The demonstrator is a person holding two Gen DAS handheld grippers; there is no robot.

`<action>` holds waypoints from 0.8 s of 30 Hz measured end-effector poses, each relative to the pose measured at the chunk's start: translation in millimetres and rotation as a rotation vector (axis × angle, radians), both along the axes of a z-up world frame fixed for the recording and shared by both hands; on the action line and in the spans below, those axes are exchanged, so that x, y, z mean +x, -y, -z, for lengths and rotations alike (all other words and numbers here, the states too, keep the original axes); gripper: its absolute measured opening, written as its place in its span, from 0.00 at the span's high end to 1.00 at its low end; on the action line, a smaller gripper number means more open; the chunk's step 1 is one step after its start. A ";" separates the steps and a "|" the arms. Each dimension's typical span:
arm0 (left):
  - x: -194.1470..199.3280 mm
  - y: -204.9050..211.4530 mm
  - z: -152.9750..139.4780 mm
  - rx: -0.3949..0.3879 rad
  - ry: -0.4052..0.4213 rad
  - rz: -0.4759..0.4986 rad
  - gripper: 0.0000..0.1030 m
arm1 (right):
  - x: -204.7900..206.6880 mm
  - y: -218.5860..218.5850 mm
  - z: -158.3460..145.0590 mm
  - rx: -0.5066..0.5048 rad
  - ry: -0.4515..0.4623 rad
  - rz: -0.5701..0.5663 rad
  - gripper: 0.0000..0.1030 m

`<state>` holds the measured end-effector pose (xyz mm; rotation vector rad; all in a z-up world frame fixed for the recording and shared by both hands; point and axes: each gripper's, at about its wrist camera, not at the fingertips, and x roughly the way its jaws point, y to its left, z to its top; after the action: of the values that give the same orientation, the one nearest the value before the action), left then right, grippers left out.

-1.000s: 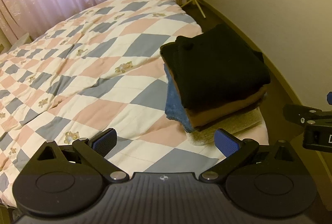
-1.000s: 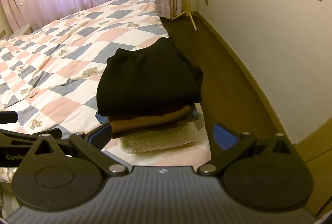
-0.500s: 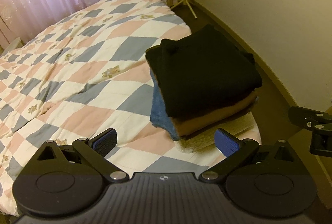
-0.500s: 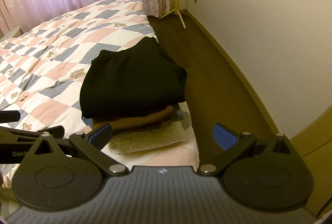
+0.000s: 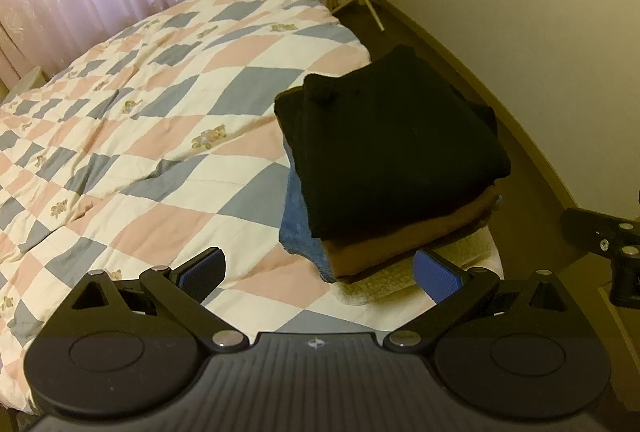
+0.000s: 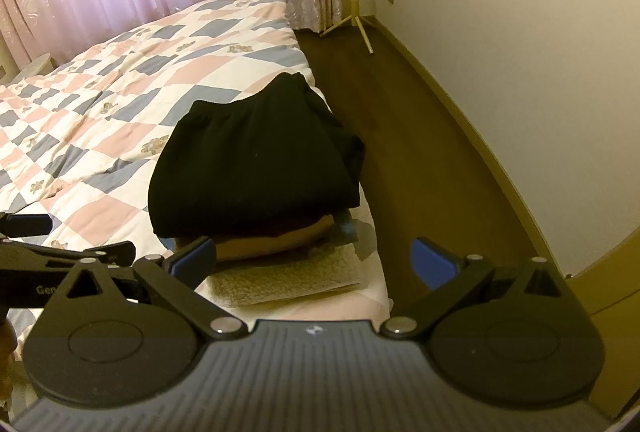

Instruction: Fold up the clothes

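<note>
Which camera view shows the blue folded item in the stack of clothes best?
The left wrist view. There the blue folded item shows along the stack's left side, under the black garment and the brown one. The right wrist view shows only a dark sliver of it at the stack's right edge.

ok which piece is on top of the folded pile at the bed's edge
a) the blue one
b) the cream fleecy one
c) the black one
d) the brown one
c: the black garment lies on top of the pile, with the brown garment under it, the blue one poking out beside that, and the cream fleecy piece at the bottom.
</note>
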<state>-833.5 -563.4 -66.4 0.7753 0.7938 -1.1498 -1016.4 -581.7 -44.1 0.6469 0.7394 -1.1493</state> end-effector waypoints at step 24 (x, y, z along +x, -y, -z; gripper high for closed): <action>12.4 -1.3 16.3 0.075 0.029 -0.017 0.00 | 18.3 9.3 16.7 0.039 0.028 -0.045 0.00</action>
<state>-821.1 -562.1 -82.7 0.8445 0.8217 -1.0960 -998.0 -590.9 -60.8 0.6750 0.7501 -1.0851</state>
